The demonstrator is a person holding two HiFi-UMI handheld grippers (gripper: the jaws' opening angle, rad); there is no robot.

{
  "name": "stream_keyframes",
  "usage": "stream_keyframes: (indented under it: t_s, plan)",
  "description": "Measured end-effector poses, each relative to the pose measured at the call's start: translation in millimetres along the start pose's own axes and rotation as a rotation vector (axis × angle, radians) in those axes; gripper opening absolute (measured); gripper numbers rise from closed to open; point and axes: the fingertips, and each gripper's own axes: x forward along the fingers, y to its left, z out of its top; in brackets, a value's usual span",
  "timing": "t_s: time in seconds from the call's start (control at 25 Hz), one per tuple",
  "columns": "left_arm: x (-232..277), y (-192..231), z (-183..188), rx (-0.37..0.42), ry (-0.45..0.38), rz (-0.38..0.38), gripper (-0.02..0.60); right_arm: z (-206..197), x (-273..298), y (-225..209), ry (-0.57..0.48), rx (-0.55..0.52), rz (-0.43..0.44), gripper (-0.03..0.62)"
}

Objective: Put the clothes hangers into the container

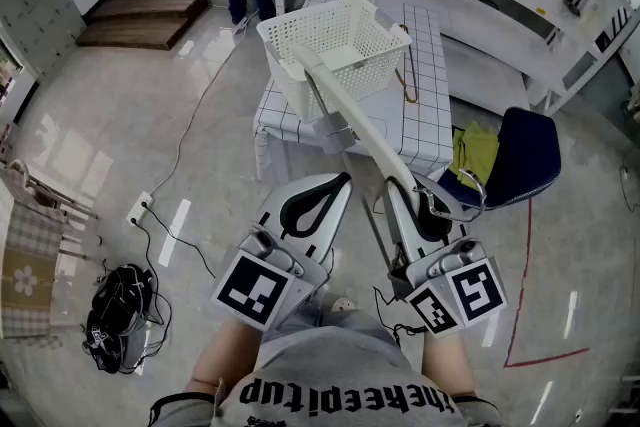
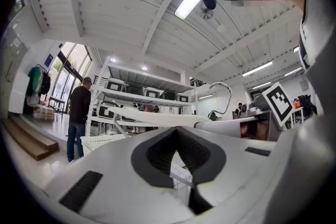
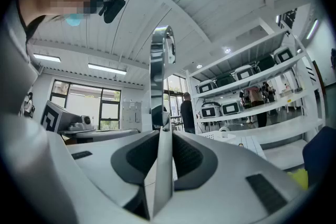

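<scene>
Head view: the right gripper [image 1: 402, 187] is clamped on a white hanger [image 1: 350, 115] near its metal hook [image 1: 462, 195]. The hanger's long axis runs away from the person, up and to the left. Its far tip is at the near rim of the white basket [image 1: 300, 85], which stands on the checked table [image 1: 428, 120]. The load therefore lies straight ahead of the fingers, and the container is directly beyond it. The left gripper [image 1: 338, 183] sits just beside and to the left with its tips together and nothing between them, so the right hand is plainly the working one. A second hanger [image 1: 408, 80] lies on the table just right of the basket. Both tools are held level at waist height.

Left gripper view: the pads [image 2: 152, 157] show only a narrow slit, with no object in it. The white hanger [image 2: 157, 119] crosses the far scene from right to left, and the basket [image 2: 102, 140] is low at far left.

Right gripper view: the hanger [image 3: 161, 165] stands edge-on, pinched between the pads, with its hook [image 3: 160, 52] rising above. The basket [image 3: 218, 135] shows small, far and slightly right. The coming move looks like a forward push followed by a tip down over the rim.
</scene>
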Motion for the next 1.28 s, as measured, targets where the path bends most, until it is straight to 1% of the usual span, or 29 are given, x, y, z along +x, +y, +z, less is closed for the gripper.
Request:
stream_keyframes:
  t_s: [0.16, 0.64, 0.88, 1.2, 1.28]
  plan:
    - [-0.4, -0.6, 0.9, 0.008, -0.002, -0.001, 0.011, 0.2, -1.2, -0.5, -0.002, -0.003, -0.002, 0.094]
    - [-7.0, 9.8, 0.7, 0.0, -0.011, 0.009, 0.011, -1.6, 6.8, 6.2, -0.003, -0.011, -0.002, 0.094]
    - [-16.8, 30.2, 5.1, 0.002, -0.026, 0.012, 0.011, -0.7, 20.2, 19.6, -0.024, 0.01, 0.008, 0.094]
    - [-33.1, 62.9, 5.0, 0.013, -0.037, 0.0, 0.011, -2.0, 38.3, 33.9, -0.046, 0.003, -0.043, 0.092]
    - [-35.9, 69.5, 6.5, 0.024, -0.052, -0.009, 0.012, -2.2, 40.9, 37.9, -0.054, -0.004, -0.056, 0.092]
